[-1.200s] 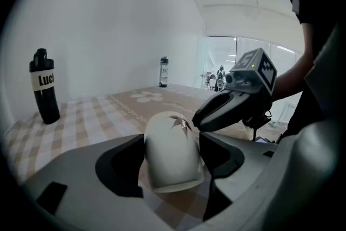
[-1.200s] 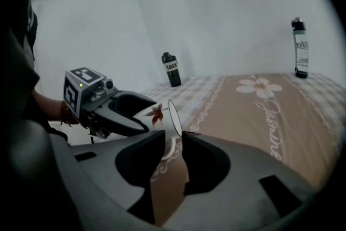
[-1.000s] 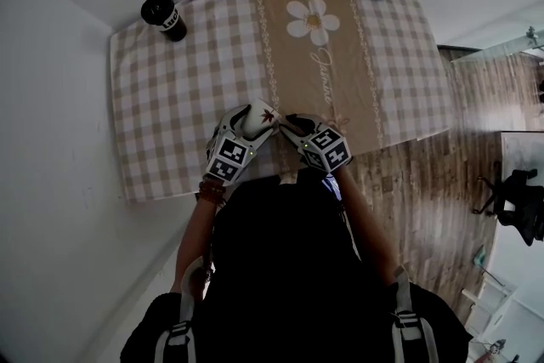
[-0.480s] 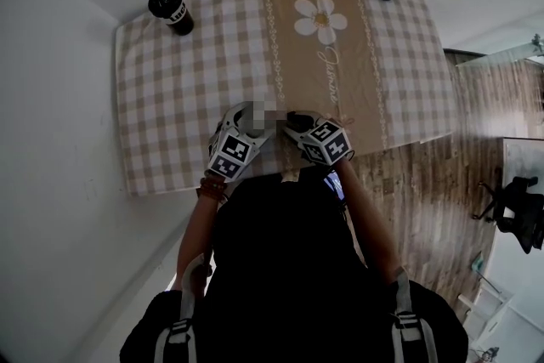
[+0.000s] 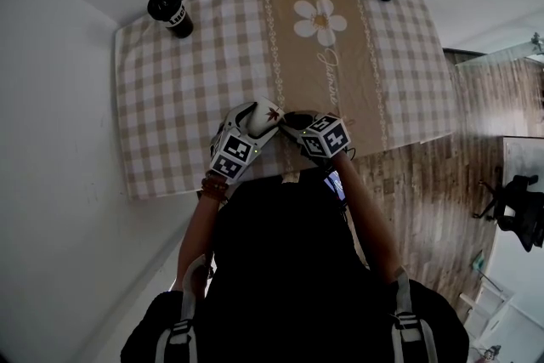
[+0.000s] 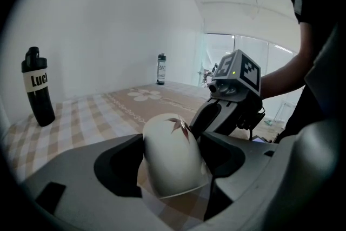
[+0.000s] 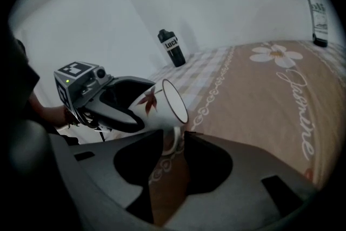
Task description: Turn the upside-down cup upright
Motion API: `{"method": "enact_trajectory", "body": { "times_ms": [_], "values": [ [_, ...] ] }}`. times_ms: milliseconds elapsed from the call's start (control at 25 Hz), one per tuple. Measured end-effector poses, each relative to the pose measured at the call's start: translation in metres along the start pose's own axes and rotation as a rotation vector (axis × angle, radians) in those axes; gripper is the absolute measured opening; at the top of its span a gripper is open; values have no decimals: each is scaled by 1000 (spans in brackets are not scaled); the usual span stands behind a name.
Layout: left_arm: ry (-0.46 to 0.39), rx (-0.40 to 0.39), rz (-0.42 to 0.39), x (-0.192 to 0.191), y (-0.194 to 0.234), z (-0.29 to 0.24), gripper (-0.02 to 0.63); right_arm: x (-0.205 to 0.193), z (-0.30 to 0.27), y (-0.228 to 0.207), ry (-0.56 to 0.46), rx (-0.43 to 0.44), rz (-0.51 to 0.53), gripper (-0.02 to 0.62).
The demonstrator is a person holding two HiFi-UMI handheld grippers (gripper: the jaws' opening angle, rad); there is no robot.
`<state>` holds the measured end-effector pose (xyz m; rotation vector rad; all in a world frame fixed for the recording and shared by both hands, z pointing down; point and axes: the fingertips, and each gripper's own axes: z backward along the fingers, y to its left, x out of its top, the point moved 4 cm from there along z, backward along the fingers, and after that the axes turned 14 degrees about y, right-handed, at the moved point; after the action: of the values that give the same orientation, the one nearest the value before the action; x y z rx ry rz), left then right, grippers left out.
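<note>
- White mug point(image 7: 154, 100) hangs tilted sideways above the tablecloth's point(image 5: 187, 72) near edge, left gripper point(image 6: 173, 167) clamped round its body; glaze may slip
- Right gripper point(image 7: 172, 144) pinches the thin handle point(image 7: 174, 139); twisting against that clamp could drop it

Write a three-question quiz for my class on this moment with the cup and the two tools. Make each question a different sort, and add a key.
1. True or false: the cup stands upright on the tablecloth.
2. Which part of the cup is between the right tool's jaws? A rim; B handle; C base.
3. Fill in: in the head view, the black bottle stands at the tablecloth's far ___ corner.
Key: 1 false, the left tool holds it tilted sideways. 2 B. 3 left.
</note>
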<state>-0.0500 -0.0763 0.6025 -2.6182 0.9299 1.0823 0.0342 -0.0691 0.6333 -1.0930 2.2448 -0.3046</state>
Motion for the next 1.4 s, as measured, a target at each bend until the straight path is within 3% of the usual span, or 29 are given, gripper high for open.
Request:
{"method": "enact_trajectory", "body": {
  "times_ms": [240,320,600,880,1160,1400],
  "values": [
    [1,-4,12,3,2,6,347,3,-2,-3,118,24,-47,130],
    [-1,-5,14,3,2,6,347,4,-3,-5,163,2,-50,84],
    [3,-9,10,-4,0,2,347,6,-9,2,219,-123,74,67],
    [-10,2,37,-1,4,9,348,13,1,4,85,-203,84,48],
    [-49,-30,158,-1,15,12,348,34,22,17,-18,-426,299,28],
    [-65,-19,174,3,16,14,348,45,33,27,-60,-550,455,21]
  ]
}}
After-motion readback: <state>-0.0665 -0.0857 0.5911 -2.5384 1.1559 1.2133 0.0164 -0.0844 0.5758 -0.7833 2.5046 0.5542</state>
